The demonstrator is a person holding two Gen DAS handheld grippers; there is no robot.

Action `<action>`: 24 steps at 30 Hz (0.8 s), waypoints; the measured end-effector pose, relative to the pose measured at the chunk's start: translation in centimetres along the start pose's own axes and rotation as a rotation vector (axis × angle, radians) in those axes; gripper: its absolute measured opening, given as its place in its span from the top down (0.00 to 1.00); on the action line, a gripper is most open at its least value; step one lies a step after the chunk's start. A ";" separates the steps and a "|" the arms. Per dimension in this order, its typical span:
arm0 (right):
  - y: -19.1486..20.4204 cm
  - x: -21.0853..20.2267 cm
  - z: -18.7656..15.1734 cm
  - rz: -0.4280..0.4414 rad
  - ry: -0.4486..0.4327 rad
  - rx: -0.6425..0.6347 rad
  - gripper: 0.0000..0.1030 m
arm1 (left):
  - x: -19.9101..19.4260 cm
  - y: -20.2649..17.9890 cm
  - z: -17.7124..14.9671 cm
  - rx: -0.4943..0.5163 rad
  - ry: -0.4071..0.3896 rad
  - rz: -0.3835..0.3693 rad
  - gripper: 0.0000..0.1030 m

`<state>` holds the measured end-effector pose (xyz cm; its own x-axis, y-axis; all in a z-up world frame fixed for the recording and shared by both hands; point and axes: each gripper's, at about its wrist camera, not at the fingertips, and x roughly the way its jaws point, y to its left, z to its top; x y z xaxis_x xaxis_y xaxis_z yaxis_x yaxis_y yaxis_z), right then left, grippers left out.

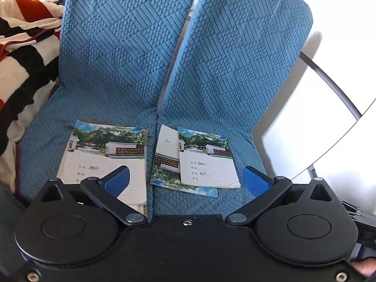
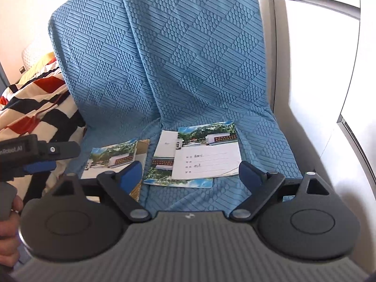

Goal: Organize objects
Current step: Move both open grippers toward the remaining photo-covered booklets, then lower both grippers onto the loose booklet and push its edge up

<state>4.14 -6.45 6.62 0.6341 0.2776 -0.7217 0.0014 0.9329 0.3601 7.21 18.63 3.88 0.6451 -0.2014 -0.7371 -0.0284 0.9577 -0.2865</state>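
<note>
Three notebooks lie on the blue sofa cover (image 1: 122, 54). Left notebook (image 1: 105, 155) lies alone on the left seat cushion; its near edge is cut off behind the left gripper (image 1: 186, 181). On the right cushion, the top notebook (image 1: 206, 159) overlaps a lower notebook (image 1: 166, 162) that is turned the other way, so only its left strip and bottom edge show.

Left gripper: fingers (image 1: 117, 181) spread wide, holding nothing. Whether the left finger touches the left notebook can't be told; it overlaps it in view.

Right gripper (image 2: 190, 176): fingers (image 2: 131, 174) also spread wide, nothing between them. From this view the stacked pair sits just ahead, top notebook (image 2: 206, 155) over lower notebook (image 2: 162, 162). Left notebook (image 2: 112, 159) is partly hidden by the right gripper's left finger.

Handwriting on the covers is too small to read. Left gripper (image 2: 37, 162) pokes in at the left edge of the right view, mostly cut off. Striped blanket (image 1: 21, 54) lies beside the sofa on the left. White wall (image 1: 329, 122) on the right is washed out.
</note>
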 end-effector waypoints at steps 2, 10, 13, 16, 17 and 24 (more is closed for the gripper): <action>-0.7 0.5 -0.2 -0.001 0.000 0.006 0.12 | 0.6 -0.4 -0.3 -0.009 -0.005 -0.007 0.01; -3.2 1.8 -1.2 -0.045 -0.033 -0.001 0.12 | 3.6 -1.5 -1.4 -0.007 0.007 -0.006 0.01; -4.4 2.7 -1.7 -0.044 -0.042 0.027 0.12 | 5.0 -1.6 -1.8 -0.019 0.036 -0.004 0.01; -5.4 4.0 -2.2 -0.045 -0.054 0.052 0.12 | 6.3 -1.7 -2.1 -0.035 0.056 -0.007 0.01; -5.6 4.5 -2.4 -0.054 -0.057 0.058 0.12 | 6.5 -1.7 -2.2 -0.032 0.061 -0.011 0.01; -7.1 7.5 -3.5 -0.042 -0.049 0.139 0.12 | 9.5 -1.2 -2.5 -0.059 0.117 -0.042 0.01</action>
<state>6.21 -10.19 -3.43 0.6684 0.2239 -0.7093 0.1338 0.9018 0.4108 11.45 15.03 -4.34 0.5536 -0.2668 -0.7889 -0.0506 0.9348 -0.3517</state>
